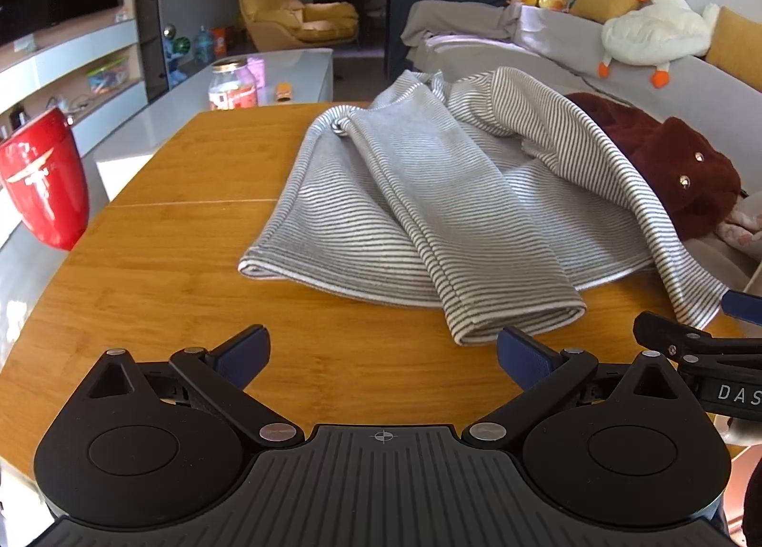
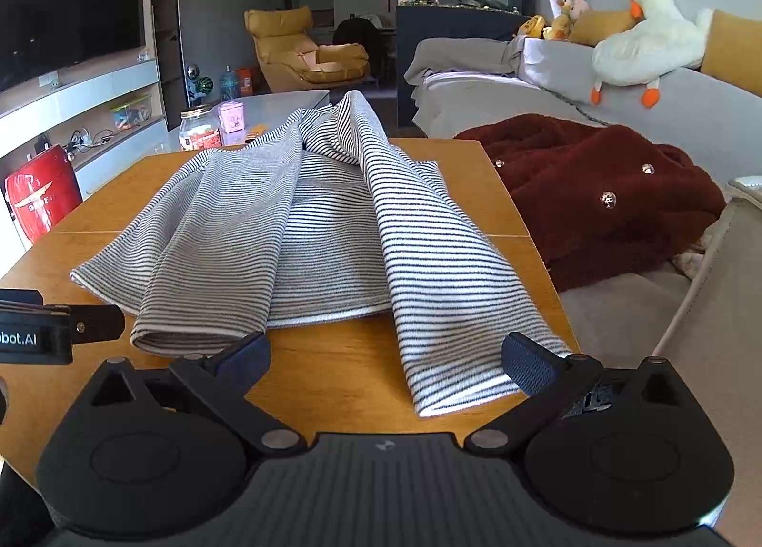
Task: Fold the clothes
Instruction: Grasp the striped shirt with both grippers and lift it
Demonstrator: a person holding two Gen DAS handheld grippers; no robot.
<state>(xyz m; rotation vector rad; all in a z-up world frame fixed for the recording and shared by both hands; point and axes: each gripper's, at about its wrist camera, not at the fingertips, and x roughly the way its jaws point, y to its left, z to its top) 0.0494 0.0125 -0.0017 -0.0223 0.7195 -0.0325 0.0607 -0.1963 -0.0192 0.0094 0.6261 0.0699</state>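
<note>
A grey-and-white striped top (image 1: 428, 204) lies on the wooden table (image 1: 157, 261), both sleeves folded in over the body and pointing toward me. It also shows in the right wrist view (image 2: 305, 232). My left gripper (image 1: 383, 356) is open and empty, just short of the left sleeve's cuff (image 1: 514, 313). My right gripper (image 2: 386, 356) is open; the right sleeve's cuff (image 2: 457, 380) lies between its fingers, not pinched. The right gripper also shows at the right edge of the left wrist view (image 1: 690, 342).
A dark red fleece garment (image 2: 595, 199) lies on the sofa (image 2: 643, 304) right of the table. A red bin (image 1: 43, 180) stands at the left. A jar (image 2: 200, 130) sits on a low table beyond. A plush goose (image 2: 647, 37) rests on the sofa back.
</note>
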